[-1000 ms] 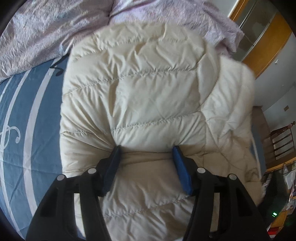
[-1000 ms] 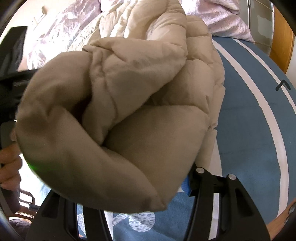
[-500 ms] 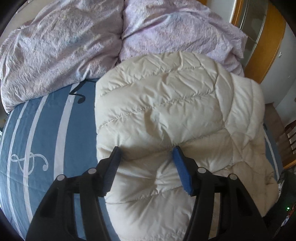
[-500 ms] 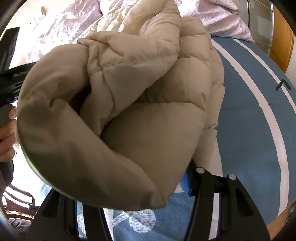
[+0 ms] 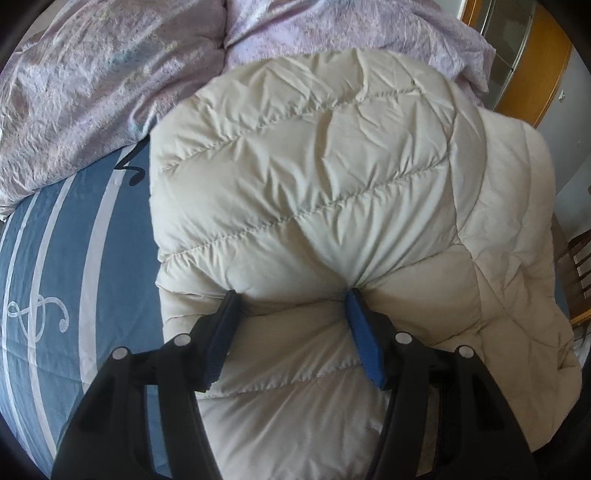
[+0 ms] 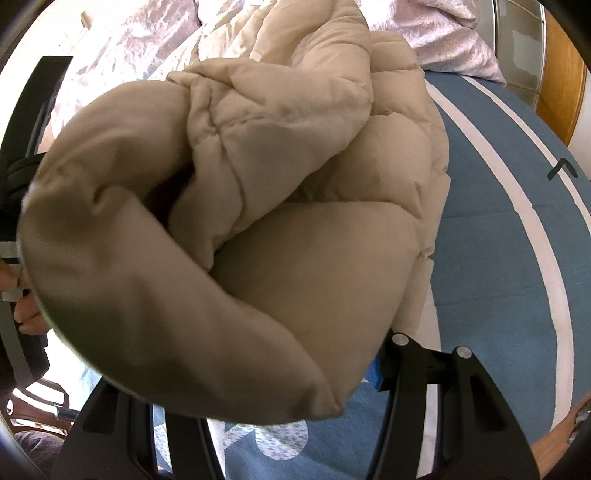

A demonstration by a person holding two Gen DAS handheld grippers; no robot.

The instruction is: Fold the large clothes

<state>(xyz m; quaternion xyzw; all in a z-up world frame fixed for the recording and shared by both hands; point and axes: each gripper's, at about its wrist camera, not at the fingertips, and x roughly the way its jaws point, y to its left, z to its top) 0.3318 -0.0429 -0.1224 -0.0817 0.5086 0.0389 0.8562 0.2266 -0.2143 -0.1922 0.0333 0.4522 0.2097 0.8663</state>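
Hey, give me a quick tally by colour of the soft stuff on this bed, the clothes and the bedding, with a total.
Cream puffer jacket: 1
Lilac pillows: 2
Blue striped bedsheet: 1
Total: 4

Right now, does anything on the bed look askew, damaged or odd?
No damage or spill shows. The cream puffer jacket is unevenly bunched: its near end bulges over the right gripper, hiding the fingertips. The left gripper pinches a puckered fold above the blue striped bedsheet.
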